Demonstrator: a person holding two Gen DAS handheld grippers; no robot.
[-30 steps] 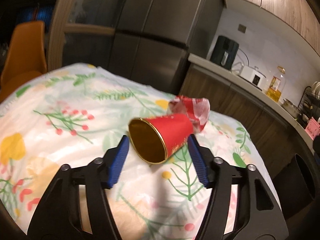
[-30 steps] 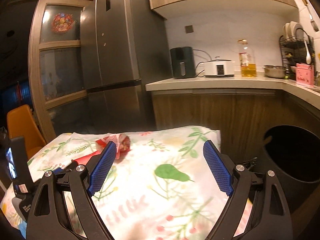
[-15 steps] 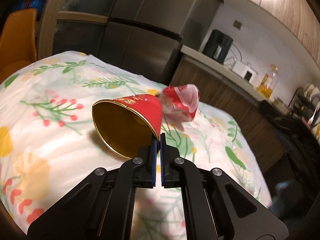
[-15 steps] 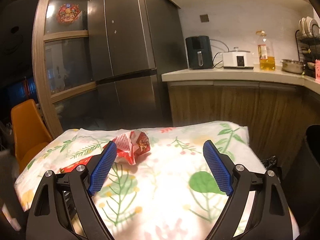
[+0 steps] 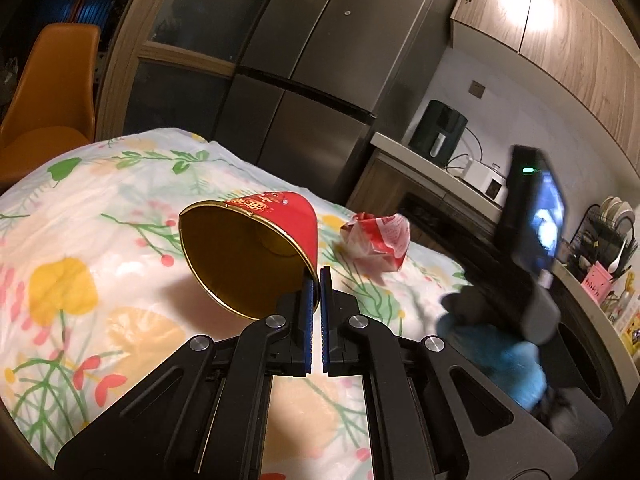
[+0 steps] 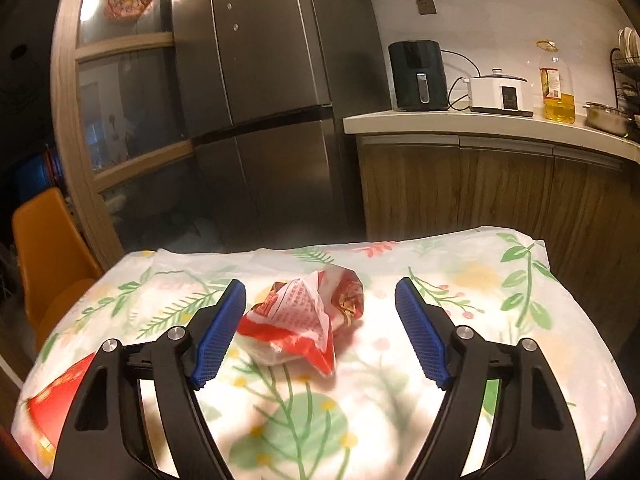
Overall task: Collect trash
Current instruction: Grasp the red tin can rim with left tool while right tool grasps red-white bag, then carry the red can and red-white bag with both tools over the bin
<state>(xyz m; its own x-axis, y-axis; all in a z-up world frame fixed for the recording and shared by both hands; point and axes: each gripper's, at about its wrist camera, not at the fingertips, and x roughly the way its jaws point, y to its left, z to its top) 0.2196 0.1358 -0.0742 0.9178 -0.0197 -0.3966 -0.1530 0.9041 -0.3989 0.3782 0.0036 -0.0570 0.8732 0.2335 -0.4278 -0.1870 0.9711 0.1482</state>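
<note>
Left wrist view: the left tongs [image 5: 316, 280] are clenched on the near rim of a red paper cup [image 5: 256, 252], pinching one wall between the blue ribbed pads [image 5: 307, 320]. The cup sits tipped on its side at about 11 o'clock from the tips, its gold-lined mouth facing the camera; whether it is clear of the flowered cloth [image 5: 80, 240] on the worktop is hard to tell. It looks light and thin-walled, likely to crease under a hard squeeze, so a rim pinch suits it. At 1 o'clock lies a crumpled red-and-white wrapper [image 5: 376, 244], apart from the cup. A dark bin opening [image 5: 576, 356] shows at 3 o'clock.

Right wrist view: the right tongs [image 6: 320, 332] are released, spread wide with the wrapper [image 6: 304, 320] between the pads, touching neither. The wrapper is glossy, soft film, bunched into a peaked lump; it should weigh almost nothing, crush readily and may slip, so closing across its thick middle seems best. The cup [image 6: 60, 396] blurs at 8 o'clock.
</note>
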